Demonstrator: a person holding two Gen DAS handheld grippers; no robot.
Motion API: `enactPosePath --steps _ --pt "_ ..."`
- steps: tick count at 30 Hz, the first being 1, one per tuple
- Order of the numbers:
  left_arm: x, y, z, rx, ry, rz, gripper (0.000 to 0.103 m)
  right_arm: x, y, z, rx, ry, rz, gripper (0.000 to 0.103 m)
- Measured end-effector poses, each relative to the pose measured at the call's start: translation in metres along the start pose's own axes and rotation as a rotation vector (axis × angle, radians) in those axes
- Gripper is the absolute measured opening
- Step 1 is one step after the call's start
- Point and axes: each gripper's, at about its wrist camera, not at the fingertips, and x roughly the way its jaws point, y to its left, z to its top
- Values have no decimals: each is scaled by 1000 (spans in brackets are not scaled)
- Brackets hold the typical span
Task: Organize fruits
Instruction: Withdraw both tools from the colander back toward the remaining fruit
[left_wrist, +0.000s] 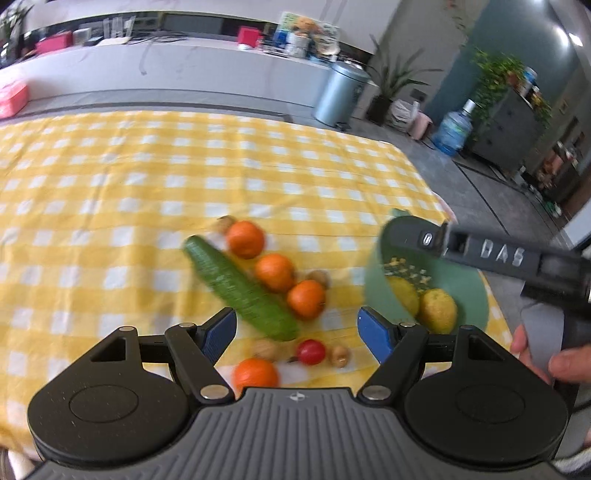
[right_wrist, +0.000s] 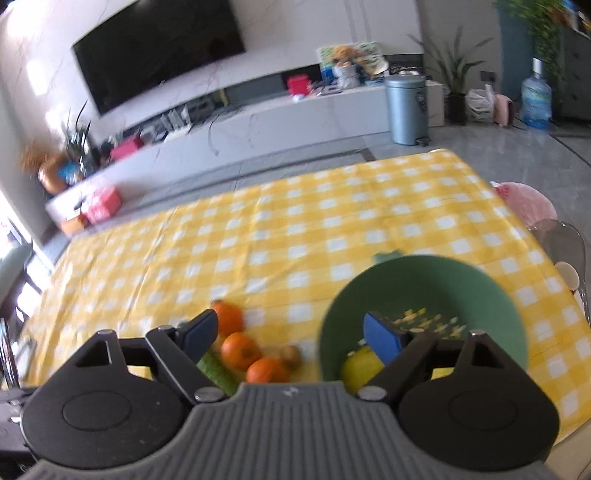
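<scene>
On the yellow checked cloth lie a cucumber, three oranges in a row and a fourth orange. Beside them are a red cherry tomato and several small brown fruits. My left gripper hovers open over the cucumber's near end, holding nothing. A green bowl to the right holds two lemons. The right gripper's black casing reaches over it, a hand below. My right gripper is open, one pad over the bowl, above a lemon and oranges.
The tablecloth stretches bare to the far and left sides. The table's right edge runs just past the bowl. A pink seat and a clear chair stand off that edge. A metal bin and a low white cabinet lie beyond.
</scene>
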Motion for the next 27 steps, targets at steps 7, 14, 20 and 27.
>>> enactPosePath --steps 7,14,20,27 --pt "-13 53 -20 -91 -41 39 88 22 38 -32 -57 101 52 79" --pt "-7 90 -30 -157 -36 25 88 43 42 -54 25 124 4 74" --pt "5 101 -33 -170 -1 -16 88 43 39 -59 34 134 -2 65" --pt "15 115 -38 -224 35 -8 88 63 56 -79 -27 288 85 46"
